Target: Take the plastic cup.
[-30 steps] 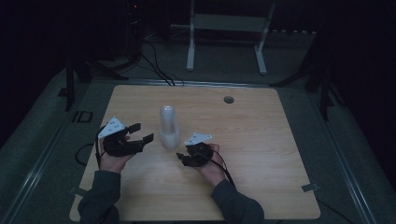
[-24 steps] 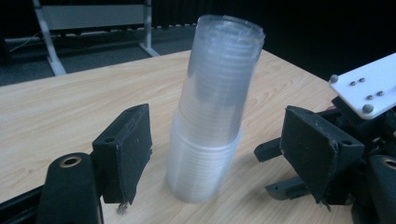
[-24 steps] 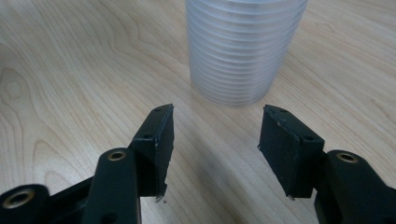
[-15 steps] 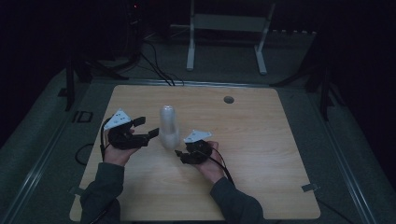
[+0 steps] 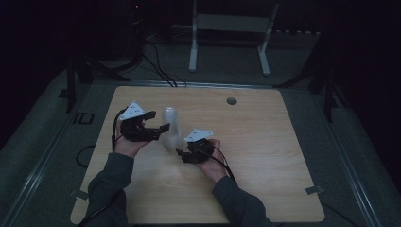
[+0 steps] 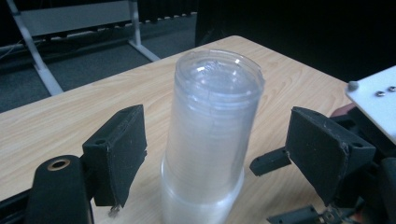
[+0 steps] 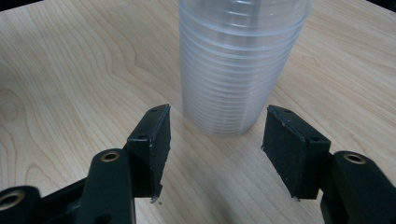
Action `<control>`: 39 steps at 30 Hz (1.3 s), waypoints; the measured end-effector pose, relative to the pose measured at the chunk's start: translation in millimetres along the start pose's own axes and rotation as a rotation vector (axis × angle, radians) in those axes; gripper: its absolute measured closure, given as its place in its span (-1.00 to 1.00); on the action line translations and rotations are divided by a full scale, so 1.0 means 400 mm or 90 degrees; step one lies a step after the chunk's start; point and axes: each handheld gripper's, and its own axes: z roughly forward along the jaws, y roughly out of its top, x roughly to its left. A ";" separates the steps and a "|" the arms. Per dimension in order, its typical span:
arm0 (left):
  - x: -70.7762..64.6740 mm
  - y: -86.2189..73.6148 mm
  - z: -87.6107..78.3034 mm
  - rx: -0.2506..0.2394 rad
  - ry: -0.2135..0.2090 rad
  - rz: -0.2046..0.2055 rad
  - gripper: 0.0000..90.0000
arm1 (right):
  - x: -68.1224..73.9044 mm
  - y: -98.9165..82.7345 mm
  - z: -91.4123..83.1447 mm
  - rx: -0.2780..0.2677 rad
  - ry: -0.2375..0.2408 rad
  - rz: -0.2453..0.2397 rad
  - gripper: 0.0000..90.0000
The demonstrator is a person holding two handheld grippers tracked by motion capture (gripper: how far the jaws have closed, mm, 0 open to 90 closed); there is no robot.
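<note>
High view: a stack of clear plastic cups (image 5: pixel 169 128) is seen standing upside down on the wooden table (image 5: pixel 265 156), left of centre. The left gripper (image 5: pixel 158 131) is held just left of the stack, its jaws pointed right toward it, with the left hand (image 5: pixel 128 144) beneath and the forearm entering from the lower left. The right gripper (image 5: pixel 182 153) is held just right of the stack's base and nearer the person, its jaws pointed left toward it; the right hand (image 5: pixel 210 158) is wrapped under the body, the forearm entering from the bottom.

Left gripper view: the stack (image 6: pixel 210 140) is seen between the two jaws, leaning slightly. A gap is visible on each side, so no pad is pressed against it. The jaws have just been opening and are spread wide. The right gripper (image 6: pixel 280 186) is visible beyond, at the lower right.

Right gripper view: the stack (image 7: pixel 238 70) is seen just ahead of the jaw tips, not between them. The jaws have just been opening and are parted, with nothing gripped.
</note>
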 end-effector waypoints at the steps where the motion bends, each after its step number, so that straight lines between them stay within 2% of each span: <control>1: 0.000 0.003 0.007 0.000 0.000 0.003 -0.53 | -0.001 0.001 0.001 0.000 -0.001 0.000 -0.10; 14: 0.002 0.027 0.069 0.005 -0.002 0.014 -0.53 | -0.012 0.001 0.009 -0.001 -0.003 0.004 -0.16; 19: 0.005 0.028 0.084 0.005 -0.007 0.008 -0.43 | -0.016 0.004 0.012 -0.005 -0.004 0.004 -0.19; 30: 0.005 0.033 0.081 0.005 -0.009 0.005 -0.16 | -0.022 0.026 0.024 -0.017 -0.009 0.009 -0.34; 39: 0.006 0.040 0.077 0.000 -0.013 0.001 -0.16 | -0.031 0.034 0.034 -0.034 0.000 0.018 -0.43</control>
